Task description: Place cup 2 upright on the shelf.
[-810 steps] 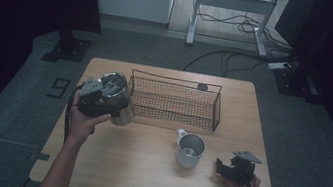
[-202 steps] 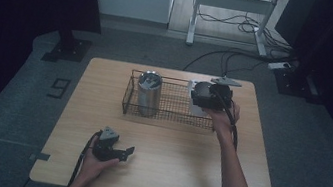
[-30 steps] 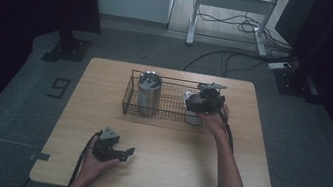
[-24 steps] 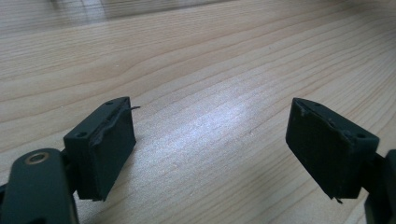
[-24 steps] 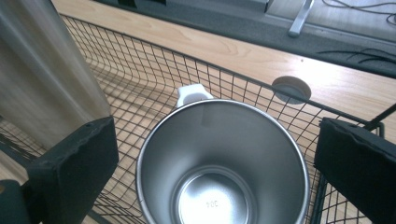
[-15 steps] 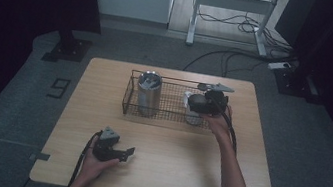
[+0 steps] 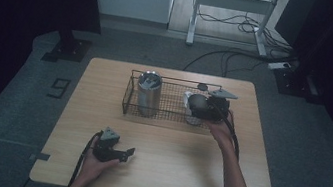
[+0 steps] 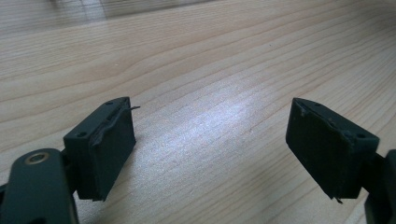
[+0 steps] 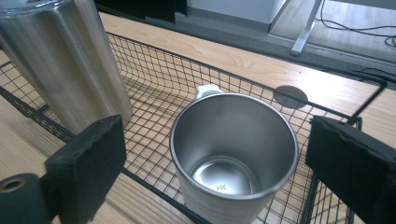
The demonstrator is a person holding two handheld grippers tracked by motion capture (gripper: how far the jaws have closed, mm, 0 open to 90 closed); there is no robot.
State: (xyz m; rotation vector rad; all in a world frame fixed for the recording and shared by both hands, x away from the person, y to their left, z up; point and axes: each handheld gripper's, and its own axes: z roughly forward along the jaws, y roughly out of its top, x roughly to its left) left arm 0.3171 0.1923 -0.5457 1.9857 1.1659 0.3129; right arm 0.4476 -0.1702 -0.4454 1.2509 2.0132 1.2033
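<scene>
Near edge of the bench [image 7: 170, 150]: your left claw [image 8: 210, 140] rests with jaws apart, empty. Toward the far edge: your right claw [image 7: 199, 107], jaws apart and just been closing, grips nothing. The mug [image 9: 233, 140] stands upright between them, untouched, in the wire basket [image 9: 159, 93]. Step, likely: release done. Next: lift clear of the rim.

Silver steel mug [image 9: 233, 154] and tumbler [image 9: 65, 60], black wire basket [image 9: 154, 88], pale wood-grain table [image 8: 210, 70].

A pale wooden tabletop [image 7: 162, 174] carried a black wire basket [image 7: 128, 95] toward its far edge; the left claw [image 7: 129, 152] rested near the front.
</scene>
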